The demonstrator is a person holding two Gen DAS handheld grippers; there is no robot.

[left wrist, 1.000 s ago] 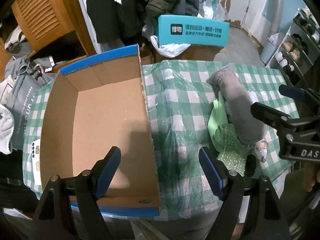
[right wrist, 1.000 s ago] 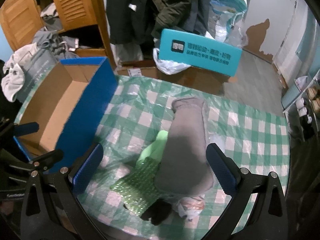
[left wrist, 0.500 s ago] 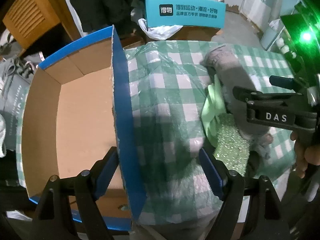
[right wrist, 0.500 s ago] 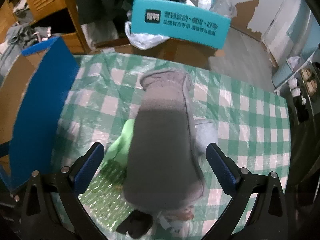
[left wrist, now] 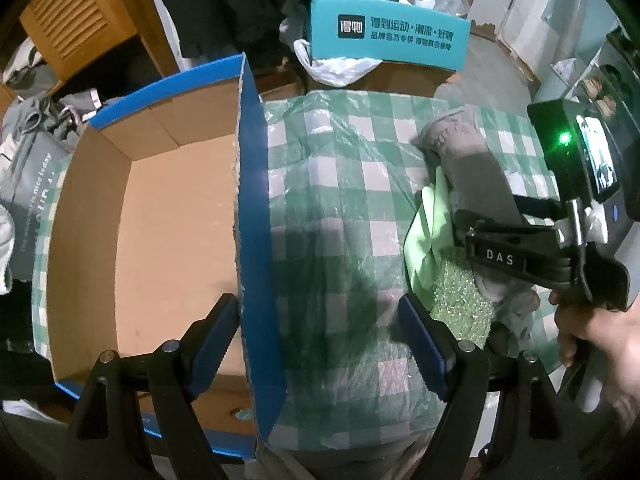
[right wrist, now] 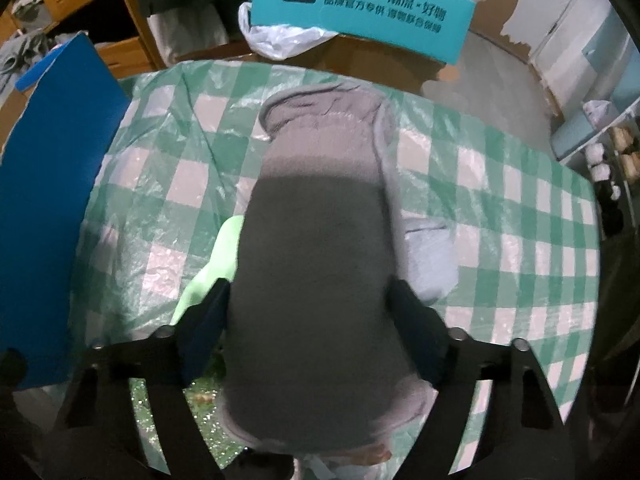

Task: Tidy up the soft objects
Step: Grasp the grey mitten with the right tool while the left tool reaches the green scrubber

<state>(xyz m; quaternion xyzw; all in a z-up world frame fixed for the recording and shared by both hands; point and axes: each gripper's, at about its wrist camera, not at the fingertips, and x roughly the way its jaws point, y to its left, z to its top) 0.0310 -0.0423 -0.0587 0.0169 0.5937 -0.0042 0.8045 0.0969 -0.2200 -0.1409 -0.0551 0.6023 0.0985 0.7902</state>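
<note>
A long grey fleecy soft thing lies on the green checked tablecloth, over a pale green cloth and a glittery green pouch. My right gripper straddles its near half. The jaws are closing and both pads touch its sides. In the left wrist view the same gripper sits over the grey thing, held by a hand. My left gripper is open and holds nothing. It straddles the blue right wall of the open cardboard box.
The cardboard box's brown floor is bare. A teal printed box and a white plastic bag stand beyond the table's far edge. Dark coats, a wooden louvred cabinet and a grey bag crowd the back and left.
My right gripper came down over the grey soft thing and its jaws narrowed onto its sides. My left gripper shifted so the box's blue wall now lies between its fingers.
</note>
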